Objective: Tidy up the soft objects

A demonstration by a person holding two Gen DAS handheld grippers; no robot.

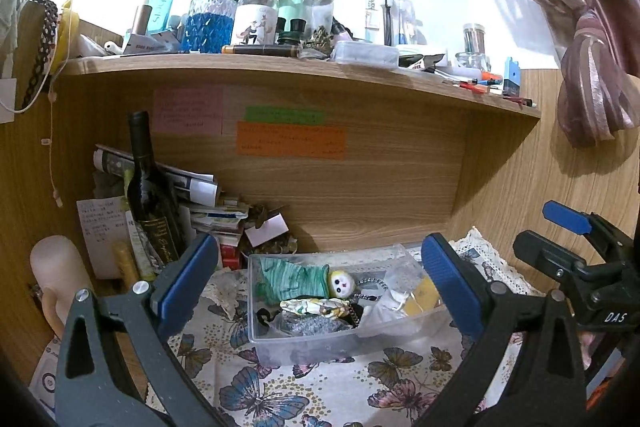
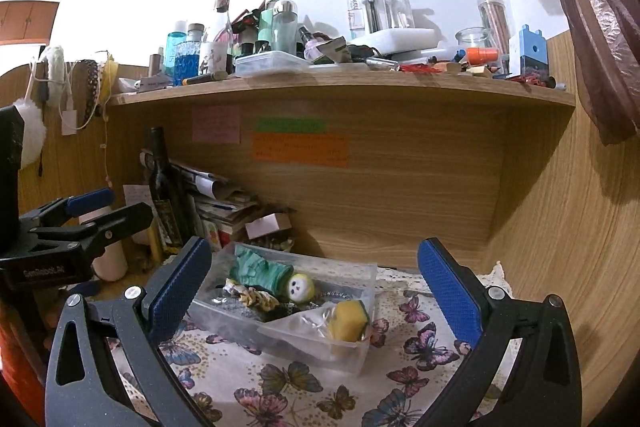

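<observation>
A clear plastic box (image 1: 304, 345) (image 2: 280, 343) stands on the butterfly cloth (image 1: 320, 387) (image 2: 304, 387). In it lie a doll with a green striped dress (image 1: 292, 279) (image 2: 260, 273) and pale round face (image 1: 342, 285) (image 2: 301, 287), a patterned scrunchie (image 1: 316, 307) (image 2: 256, 295), a grey glittery piece (image 1: 312, 325), a chain and a yellow sponge (image 2: 351, 319) (image 1: 424, 293). My left gripper (image 1: 320, 283) is open and empty, in front of the box. My right gripper (image 2: 316, 287) is open and empty, also in front of it.
A dark wine bottle (image 1: 150, 187) (image 2: 164, 187), stacked papers (image 1: 200, 203) and a white bottle (image 1: 60, 271) crowd the back left. A cluttered wooden shelf (image 1: 280, 67) (image 2: 340, 87) hangs overhead. A wooden wall (image 2: 568, 227) closes the right. A curtain (image 1: 592, 67) hangs top right.
</observation>
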